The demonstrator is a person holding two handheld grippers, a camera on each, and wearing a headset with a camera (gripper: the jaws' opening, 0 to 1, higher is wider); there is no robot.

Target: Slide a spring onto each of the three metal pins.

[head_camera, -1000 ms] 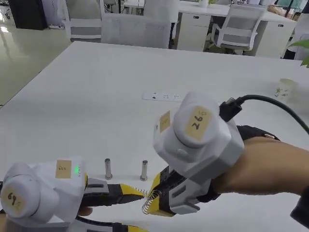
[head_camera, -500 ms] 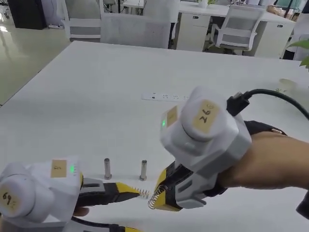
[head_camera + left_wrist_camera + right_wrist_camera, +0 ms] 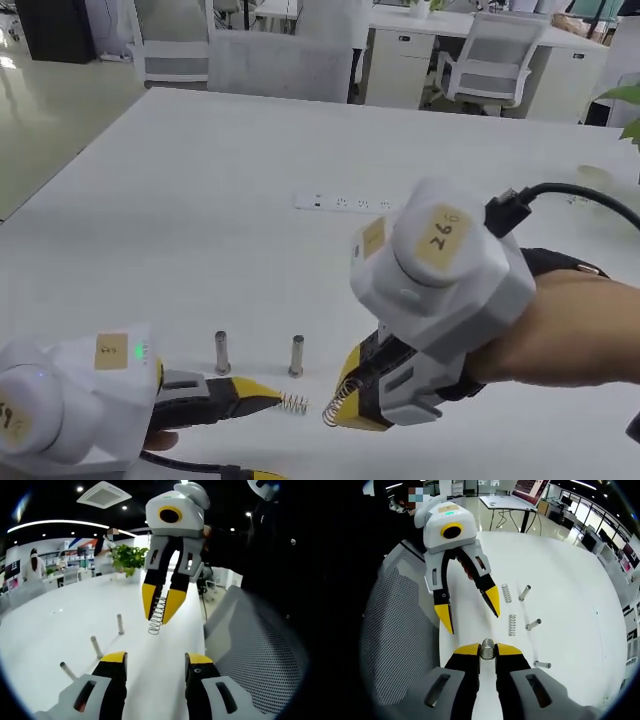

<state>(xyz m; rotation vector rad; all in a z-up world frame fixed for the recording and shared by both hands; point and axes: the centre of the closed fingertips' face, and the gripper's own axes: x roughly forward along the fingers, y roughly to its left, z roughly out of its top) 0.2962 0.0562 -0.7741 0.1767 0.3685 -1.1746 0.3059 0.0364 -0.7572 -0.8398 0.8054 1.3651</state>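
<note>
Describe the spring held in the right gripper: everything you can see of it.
The spring is a slim, open-wound coil of silvery wire that looks undeformed. The right gripper clamps its upper part between yellow-tipped jaws, and the lower turns stick out past the tips. It hangs slightly tilted above the white table, and only the jaws seem to touch it. The right gripper view shows it end-on, as a ring.

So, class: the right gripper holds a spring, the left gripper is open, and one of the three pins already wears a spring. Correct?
No. The right gripper view shows all three pins bare; two loose springs lie on the table beside them. The rest stands: the right gripper holds a spring and the left gripper is open.
</note>
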